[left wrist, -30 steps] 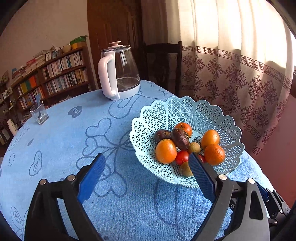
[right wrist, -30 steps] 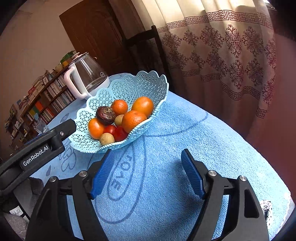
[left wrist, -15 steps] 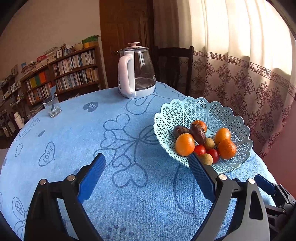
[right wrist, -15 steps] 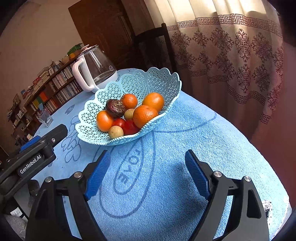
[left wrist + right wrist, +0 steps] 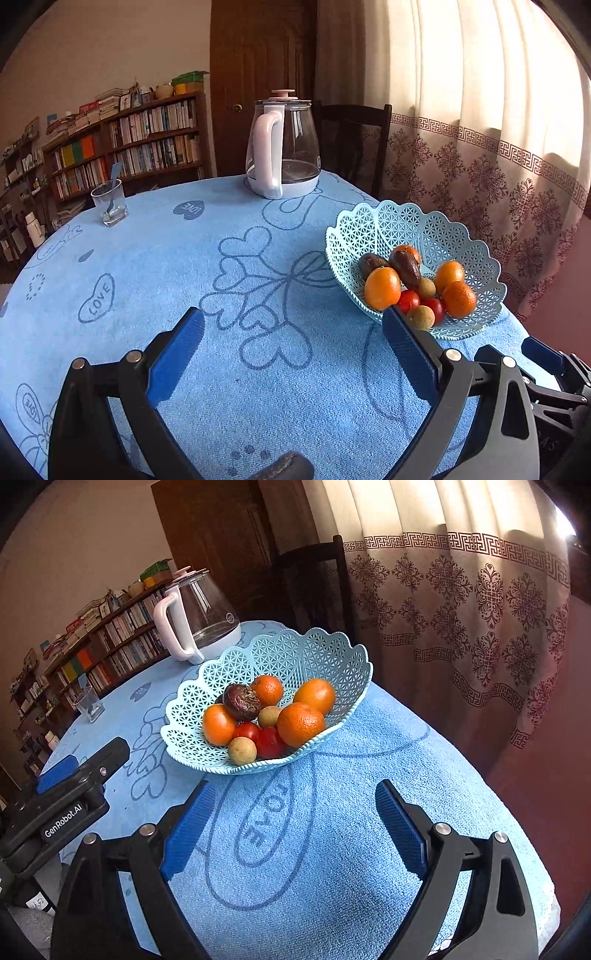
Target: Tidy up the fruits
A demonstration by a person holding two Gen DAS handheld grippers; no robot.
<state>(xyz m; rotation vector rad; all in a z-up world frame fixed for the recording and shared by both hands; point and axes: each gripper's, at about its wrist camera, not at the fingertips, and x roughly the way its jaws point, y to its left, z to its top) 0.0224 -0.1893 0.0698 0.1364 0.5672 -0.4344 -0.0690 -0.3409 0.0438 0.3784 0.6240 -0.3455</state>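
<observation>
A pale blue lattice fruit basket point(image 5: 476, 254) point(image 5: 340, 661) stands on the blue tablecloth near the curtain side. It holds several oranges point(image 5: 382, 288) point(image 5: 301, 723), dark passion fruits point(image 5: 406, 266) point(image 5: 242, 701), red tomatoes point(image 5: 408, 301) point(image 5: 269, 742) and small tan round fruits point(image 5: 420, 317) point(image 5: 242, 750). My left gripper point(image 5: 291, 339) is open and empty, above the cloth left of the basket. My right gripper point(image 5: 291, 812) is open and empty, in front of the basket. The left gripper's body also shows in the right wrist view point(image 5: 70, 801).
A glass kettle with a white handle point(image 5: 282, 147) point(image 5: 195, 613) stands at the table's far side. A drinking glass point(image 5: 109, 202) point(image 5: 88, 703) stands at the far left. A dark chair point(image 5: 354, 140), bookshelves point(image 5: 140, 140) and a patterned curtain point(image 5: 480, 155) surround the table.
Both grippers have pulled back from the basket, so it looks smaller. The left view has swung left. Both stayed open and empty.
</observation>
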